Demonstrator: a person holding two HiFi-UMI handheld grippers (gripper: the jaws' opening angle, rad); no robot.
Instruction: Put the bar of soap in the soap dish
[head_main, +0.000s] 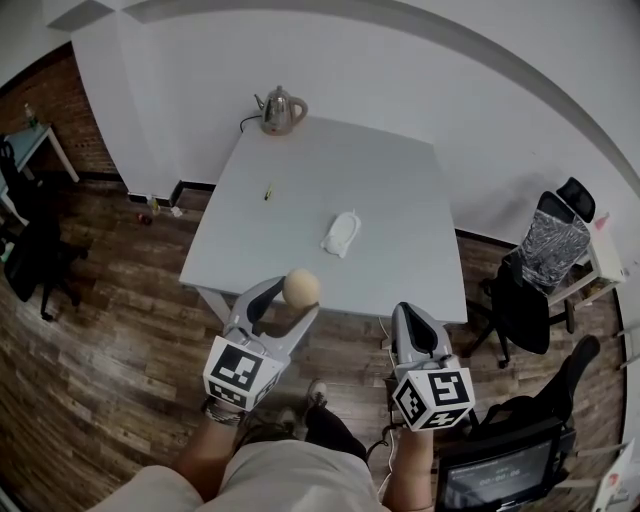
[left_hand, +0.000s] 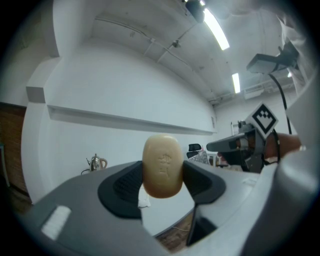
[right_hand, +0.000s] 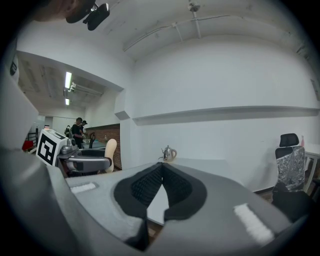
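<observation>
A tan oval bar of soap (head_main: 301, 287) (left_hand: 162, 166) stands on edge between the pads of my left gripper (head_main: 290, 300) (left_hand: 162, 175), which is shut on it just short of the table's near edge. The white soap dish (head_main: 341, 233) lies on the grey table (head_main: 300, 190), right of its middle and beyond the soap. My right gripper (head_main: 418, 322) (right_hand: 161, 182) is held to the right at the same near edge, its pads touching at the tips with nothing between them. In the right gripper view the soap (right_hand: 110, 154) shows at the left in the other gripper.
A metal kettle (head_main: 279, 110) stands at the table's far left corner. A small pen-like thing (head_main: 268, 191) lies left of the middle. A black office chair (head_main: 535, 270) stands right of the table, another chair (head_main: 35, 250) at the far left. A monitor (head_main: 500, 470) sits at the lower right.
</observation>
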